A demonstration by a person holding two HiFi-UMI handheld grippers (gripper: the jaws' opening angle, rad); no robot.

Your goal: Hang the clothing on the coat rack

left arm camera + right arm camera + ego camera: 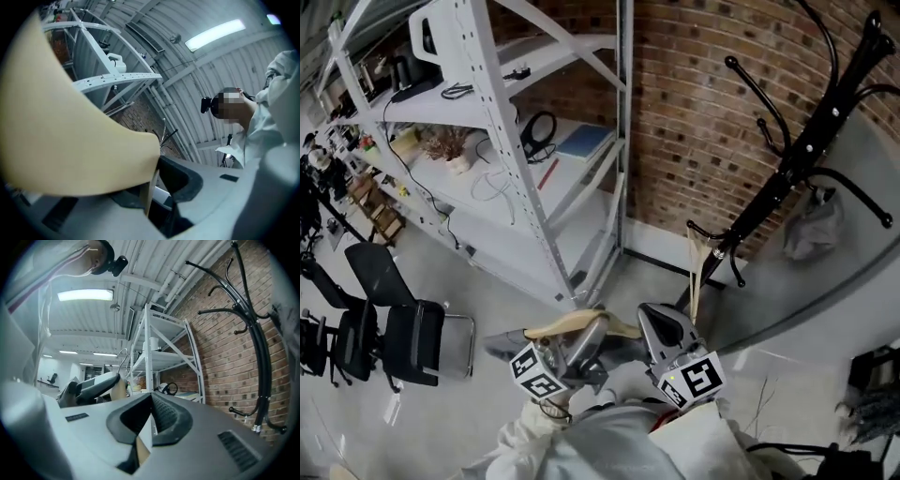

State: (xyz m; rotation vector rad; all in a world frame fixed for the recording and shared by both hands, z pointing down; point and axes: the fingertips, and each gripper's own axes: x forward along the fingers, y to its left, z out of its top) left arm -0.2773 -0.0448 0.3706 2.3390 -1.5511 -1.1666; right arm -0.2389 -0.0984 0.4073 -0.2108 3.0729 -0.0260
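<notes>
The left gripper (155, 186) was clamped on a pale, smooth wooden clothes hanger (70, 140). Its jaws pinched the hanger's thin lower edge, and the broad curved arm filled the left of that gripper's view. In the head view the hanger lay roughly level across the top of the left gripper, reaching toward the right gripper (149, 427). The right gripper's jaws were closed on a thin tan strip (694, 272). The strip stood almost upright from that gripper, and what it belonged to could not be made out. The right gripper view also showed the hanger's curved metal hook (123, 355) rising above the left gripper.

Bunched white fabric (609, 441) lay just below both grippers at the bottom of the head view. Whether it was the clothing or the person's own sleeves could not be told.

The black metal coat rack with curved hooks (797, 159) stood up and to the right, well apart from the hanger, against a red brick wall (694, 94). A crumpled grey bundle (814, 225) hung beside the rack's lower hooks. A white metal shelving unit (487, 112) stood left of the rack. A black office chair (403, 337) stood further left on the grey floor.
</notes>
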